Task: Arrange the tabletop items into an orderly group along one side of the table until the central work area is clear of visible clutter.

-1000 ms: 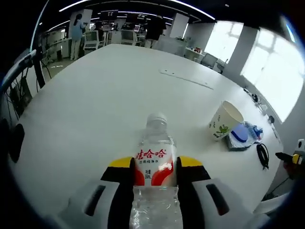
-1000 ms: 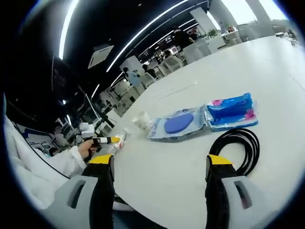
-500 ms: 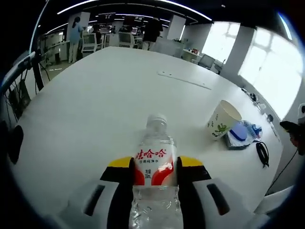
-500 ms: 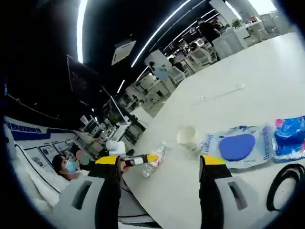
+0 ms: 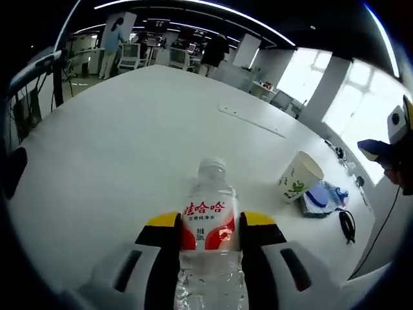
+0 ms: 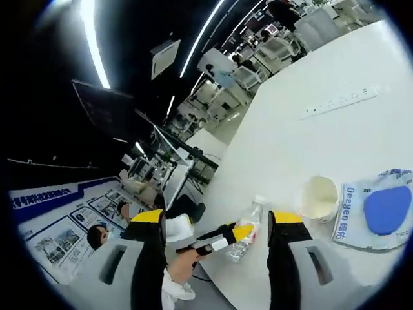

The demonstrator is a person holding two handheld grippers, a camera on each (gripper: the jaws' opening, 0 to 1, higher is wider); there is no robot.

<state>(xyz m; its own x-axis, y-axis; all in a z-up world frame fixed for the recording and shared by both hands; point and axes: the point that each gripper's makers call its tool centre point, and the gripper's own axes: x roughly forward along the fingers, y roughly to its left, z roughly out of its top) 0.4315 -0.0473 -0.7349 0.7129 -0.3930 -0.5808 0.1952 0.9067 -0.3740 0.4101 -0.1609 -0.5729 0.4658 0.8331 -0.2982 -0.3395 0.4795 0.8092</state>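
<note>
Broadly, white table (image 5: 129, 142) spans open office.

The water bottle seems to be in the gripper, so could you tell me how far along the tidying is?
Done: the paper cup, blue packet and black cable already sit grouped along one table edge. In hand: the left gripper is shut on the water bottle. Left: setting it beside that group. The right gripper is open, holding nothing.

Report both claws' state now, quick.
Left claw: shut on the water bottle.
Right claw: open, holding nothing.
</note>
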